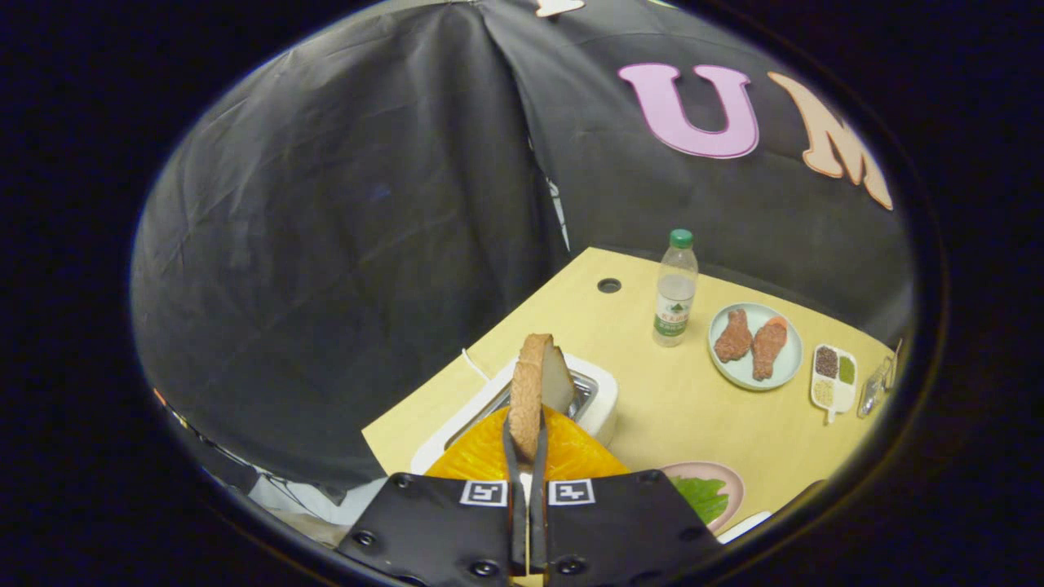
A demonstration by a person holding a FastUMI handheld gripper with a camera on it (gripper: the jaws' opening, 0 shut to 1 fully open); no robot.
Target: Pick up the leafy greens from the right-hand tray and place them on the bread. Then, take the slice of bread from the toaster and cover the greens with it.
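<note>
My gripper (527, 444) is shut on a slice of bread (534, 391), which stands upright between the fingers, crust edge toward me. The slice hangs above the white toaster (599, 399), lifted out of its slot. To the right of the fingers, a pink plate (730, 477) holds the leafy greens (701, 496); whether bread lies under them is hidden.
The wooden table (677, 416) carries a clear water bottle (675, 289) with a green cap, a pale plate (754, 346) with two drumsticks, and a small white condiment dish (833, 381) at the far right. A cable hole (608, 285) sits near the table's back edge.
</note>
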